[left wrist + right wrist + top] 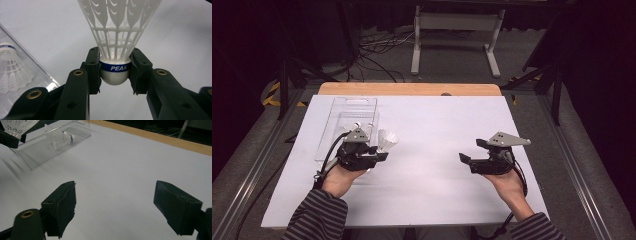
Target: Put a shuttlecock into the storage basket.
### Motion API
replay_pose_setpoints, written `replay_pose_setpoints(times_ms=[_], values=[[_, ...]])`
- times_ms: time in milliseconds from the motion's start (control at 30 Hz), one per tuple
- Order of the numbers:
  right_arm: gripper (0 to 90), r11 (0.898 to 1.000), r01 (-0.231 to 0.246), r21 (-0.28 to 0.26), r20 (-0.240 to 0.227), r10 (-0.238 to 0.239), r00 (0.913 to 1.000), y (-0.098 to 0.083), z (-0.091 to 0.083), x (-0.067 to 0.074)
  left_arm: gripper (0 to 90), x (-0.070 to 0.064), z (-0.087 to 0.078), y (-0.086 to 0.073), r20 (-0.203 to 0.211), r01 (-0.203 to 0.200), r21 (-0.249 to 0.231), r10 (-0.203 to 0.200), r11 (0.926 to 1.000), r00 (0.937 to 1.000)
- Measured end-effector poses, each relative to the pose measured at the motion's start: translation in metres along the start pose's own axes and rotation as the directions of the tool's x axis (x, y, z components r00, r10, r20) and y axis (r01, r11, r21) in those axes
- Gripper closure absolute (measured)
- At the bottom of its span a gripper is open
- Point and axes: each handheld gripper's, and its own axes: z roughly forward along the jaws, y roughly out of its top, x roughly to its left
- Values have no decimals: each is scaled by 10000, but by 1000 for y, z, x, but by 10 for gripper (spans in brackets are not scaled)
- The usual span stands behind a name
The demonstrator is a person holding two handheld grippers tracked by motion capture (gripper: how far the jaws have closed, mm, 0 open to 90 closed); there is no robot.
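Observation:
A white plastic shuttlecock with a blue "PEAK" band is clamped at its rounded cork by my left gripper, skirt pointing away. From the high view this shuttlecock sticks out of the left gripper just right of a clear plastic box. A second shuttlecock lies inside the box, also seen as the shuttlecock within the box. My right gripper stands open over bare white table, holding nothing, at the right gripper.
A white sheet covers the table, with a wooden strip along the far edge. Beyond it are a grey floor, cables and a white stand. Metal rails run along both sides of the table.

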Motion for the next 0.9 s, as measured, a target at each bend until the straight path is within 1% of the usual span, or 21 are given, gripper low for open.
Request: replay_pose_setpoints(times_ms=[33, 67, 133, 167, 200, 233, 300, 367, 433, 467, 500, 533, 567, 667, 833, 900], values=[[186, 10000, -40, -73, 52, 41, 10000, -2, -1, -1, 655, 1, -1, 0, -88, -1, -39, 0, 10000, 10000], [184, 9998, -110, -148, 117, 112, 9999, -4, -3, -2, 655, 1, -2, -1, -34, -14, -3, 14, 10000, 10000], [179, 9995, -194, -244, 261, 200, 9995, -8, -5, -4, 655, 3, -4, -1, -160, -42, -9, 41, 10000, 9999], [177, 9993, -276, -269, 307, 285, 9991, -11, -6, -5, 655, 3, -4, -2, -84, 90, -38, -91, 10000, 9999], [175, 9991, -334, -277, 349, 344, 9988, -14, -7, -6, 654, 4, -5, -2, -163, 32, -56, -33, 10000, 9999], [174, 9989, -374, -280, 387, 385, 9985, -16, -8, -6, 655, 4, -6, -2, -148, 44, -51, -45, 10000, 9999], [170, 9985, -457, -298, 461, 470, 9978, -19, -9, -7, 655, 4, -7, -3, -115, 173, -79, -174, 9998, 9998], [167, 9976, -608, -329, 498, 624, 9968, -23, -9, -9, 654, 5, -8, -3, -217, 107, -123, -109, 9999, 9997], [165, 9973, -637, -359, 543, 656, 9964, -26, -10, -10, 655, 5, -10, -3, -169, 158, -115, -160, 9998, 9997], [164, 9970, -667, -390, 574, 689, 9960, -27, -11, -11, 655, 6, -10, -3, -240, 123, -145, -127, 9998, 9996], [163, 9968, -675, -426, 577, 699, 9959, -28, -11, -11, 655, 6, -11, -4, -199, 208, -154, -211, 9997, 9996], [162, 9965, -676, -494, 615, 706, 9956, -29, -12, -11, 655, 6, -12, -4, -200, 158, -129, -160, 9998, 9997], [160, 9964, -679, -513, 650, 712, 9953, -31, -12, -12, 655, 6, -12, -4, -201, 245, -174, -248, 9995, 9995], [151, 9958, -713, -570, 776, 756, 9941, -36, -13, -14, 655, 9, -15, -5, -293, 281, -195, -287, 9994, 9992], [146, 9925, -980, -737, 925, 1046, 9902, -46, -16, -18, 654, 12, -18, -7, -278, 471, -219, -477, 9986, 9985], [144, 9916, -1033, -780, 994, 1109, 9889, -50, -17, -19, 654, 14, -19, -7, -298, 446, -243, -453, 9987, 9985]])
